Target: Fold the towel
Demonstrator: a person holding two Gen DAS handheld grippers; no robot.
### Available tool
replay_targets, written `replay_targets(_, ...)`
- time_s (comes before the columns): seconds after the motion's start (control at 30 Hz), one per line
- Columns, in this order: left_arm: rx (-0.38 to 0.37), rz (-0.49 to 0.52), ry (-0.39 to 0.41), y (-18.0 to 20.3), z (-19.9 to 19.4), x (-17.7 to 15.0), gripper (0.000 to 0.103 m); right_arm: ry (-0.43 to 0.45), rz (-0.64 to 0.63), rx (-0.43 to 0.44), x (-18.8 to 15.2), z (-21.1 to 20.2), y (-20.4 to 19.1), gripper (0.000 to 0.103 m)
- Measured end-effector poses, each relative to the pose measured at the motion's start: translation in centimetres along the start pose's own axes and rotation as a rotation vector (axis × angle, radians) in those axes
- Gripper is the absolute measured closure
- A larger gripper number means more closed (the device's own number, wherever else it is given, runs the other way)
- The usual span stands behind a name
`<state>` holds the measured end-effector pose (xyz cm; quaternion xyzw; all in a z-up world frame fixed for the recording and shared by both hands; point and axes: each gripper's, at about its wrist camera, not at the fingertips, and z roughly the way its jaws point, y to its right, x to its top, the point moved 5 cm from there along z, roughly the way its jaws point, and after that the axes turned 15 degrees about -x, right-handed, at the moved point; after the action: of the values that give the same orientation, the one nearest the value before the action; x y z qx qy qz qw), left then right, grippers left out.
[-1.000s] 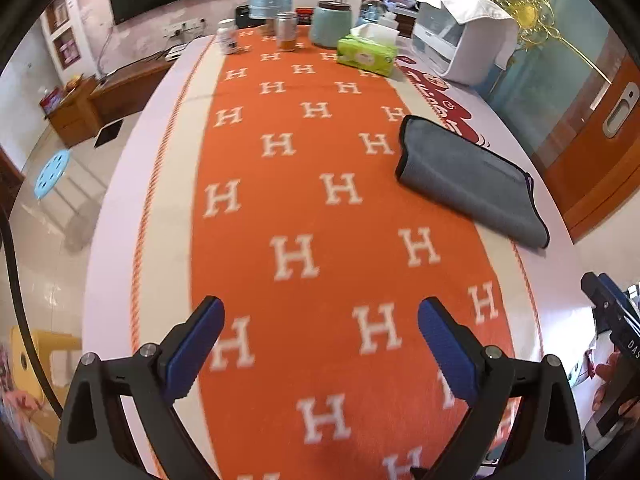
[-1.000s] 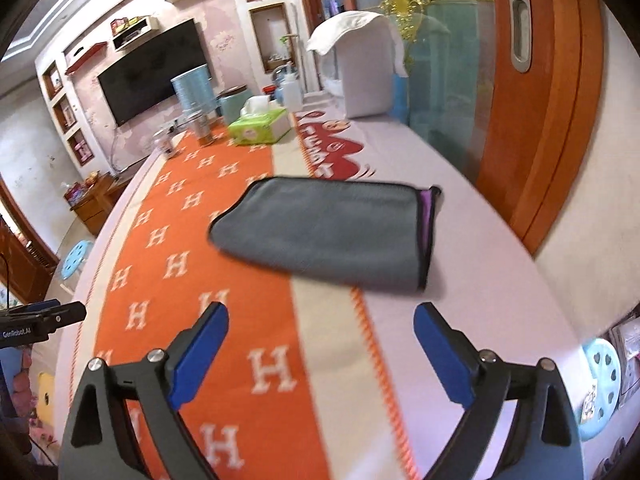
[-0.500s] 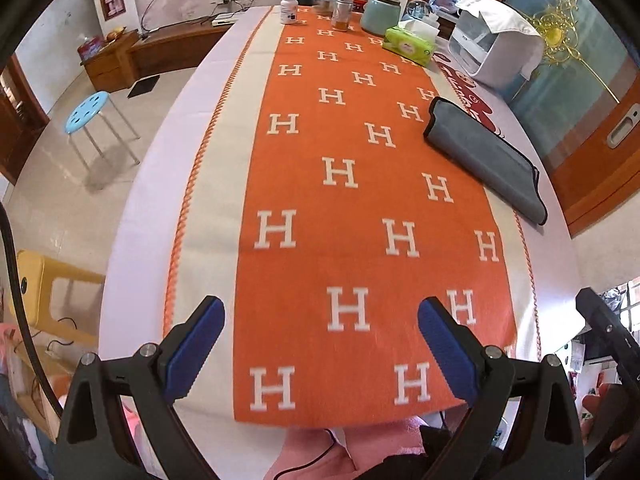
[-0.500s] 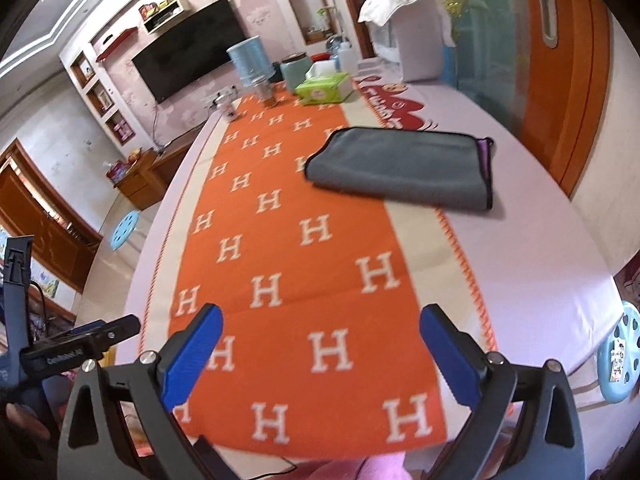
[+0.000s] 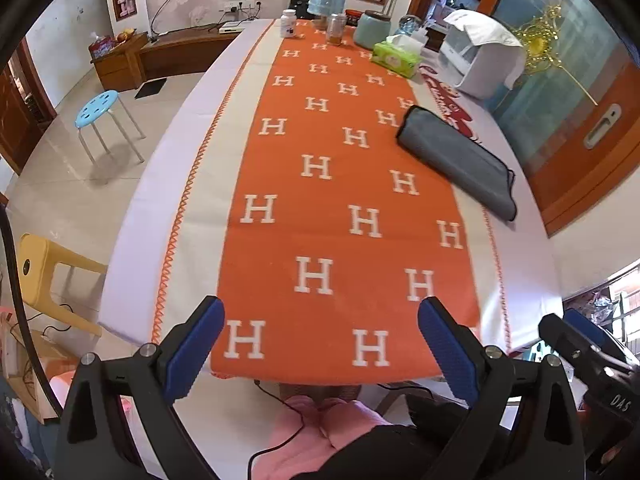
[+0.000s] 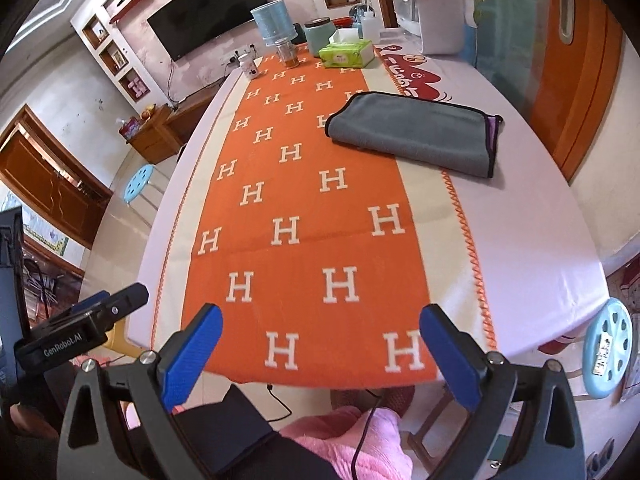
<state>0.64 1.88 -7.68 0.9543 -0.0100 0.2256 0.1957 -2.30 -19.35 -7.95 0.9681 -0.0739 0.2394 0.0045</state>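
Folded towel (image 6: 416, 136), long axis crosswise

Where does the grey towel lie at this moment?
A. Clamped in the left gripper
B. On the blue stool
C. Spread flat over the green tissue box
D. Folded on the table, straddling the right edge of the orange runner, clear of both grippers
D: the grey towel lies folded across the orange runner edge, while the left gripper and right gripper are open at the near table end.
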Motion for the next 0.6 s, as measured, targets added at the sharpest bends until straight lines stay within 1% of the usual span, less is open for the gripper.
replay_targets(0.13, 0.017, 0.033, 0.048, 2.2, -1.5, -0.4, 0.006, 0.014, -0.022, -0.008, -0.5, -1.5, 0.9, 0.004)
replay_targets(0.2, 0.024, 0.033, 0.047, 3.1, -2.0, -0.8, 0.006, 0.029, -0.040, -0.020, -0.7, -2.2, 1.3, 0.004)
replay_targets(0.3, 0.014, 0.039, 0.037, 4.3, -2.2, -1.5, 0.006, 0.054, -0.052, -0.029, -1.1, -3.2, 1.5, 0.004)
replay_targets(0.47, 0.051, 0.074, 0.078, 5.9, -2.9, -1.7, 0.006, 0.102, -0.082, -0.048, -1.2, -4.6, 1.9, 0.004)
replay_targets(0.57, 0.106, 0.118, 0.127, 6.6, -3.6, -1.7, 0.006, 0.123, -0.083, -0.053, -1.2, -5.3, 2.3, 0.004)
replay_targets(0.6, 0.113, 0.133, 0.139, 6.8, -3.7, -1.7, 0.006, 0.128, -0.081, -0.056, -1.2, -5.5, 2.5, 0.004)
